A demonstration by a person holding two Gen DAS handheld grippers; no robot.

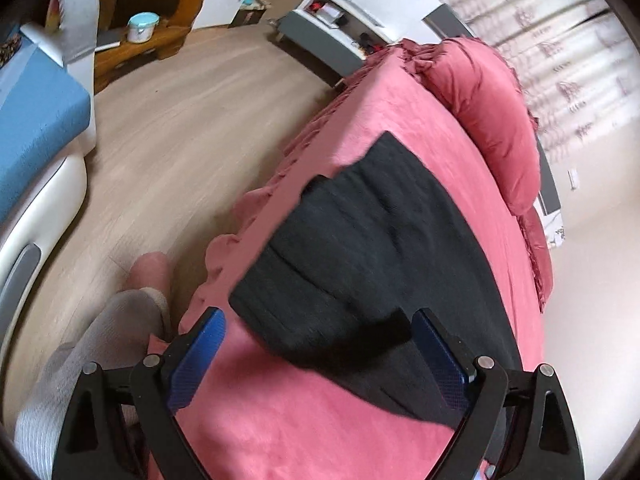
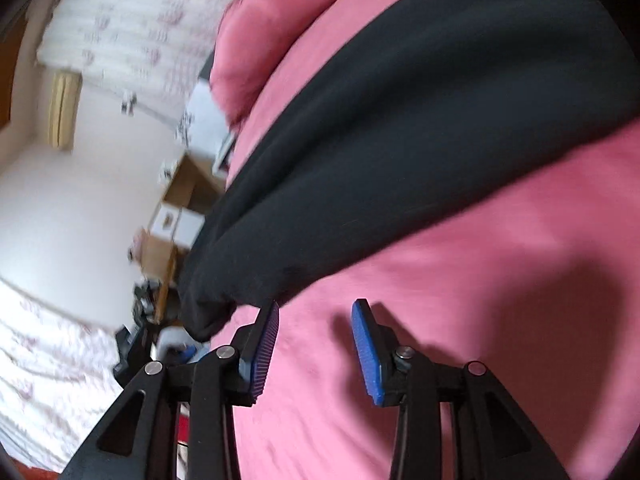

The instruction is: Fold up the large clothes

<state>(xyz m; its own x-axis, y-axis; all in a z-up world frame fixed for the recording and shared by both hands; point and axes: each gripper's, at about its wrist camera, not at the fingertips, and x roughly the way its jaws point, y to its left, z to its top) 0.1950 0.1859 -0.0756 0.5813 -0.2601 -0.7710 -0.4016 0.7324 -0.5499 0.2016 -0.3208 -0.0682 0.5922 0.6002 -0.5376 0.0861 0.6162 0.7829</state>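
Note:
A large black garment (image 1: 360, 248) lies folded lengthwise on a bed with a pink cover (image 1: 304, 408). My left gripper (image 1: 320, 320) is open wide just above the garment's near edge, empty, its blue pads either side of a fold. In the right wrist view the black garment (image 2: 400, 152) stretches across the pink cover (image 2: 460, 300), one end hanging over the bed's side. My right gripper (image 2: 316, 312) is open and empty over bare pink cover, just short of the garment's edge.
A pink pillow (image 1: 492, 120) lies at the head of the bed. The person's leg in a grey sock (image 1: 108, 332) stands on the wooden floor (image 1: 180, 128) beside it. A blue-topped seat (image 1: 36, 120) stands left, wooden furniture (image 2: 180, 200) beyond the bed.

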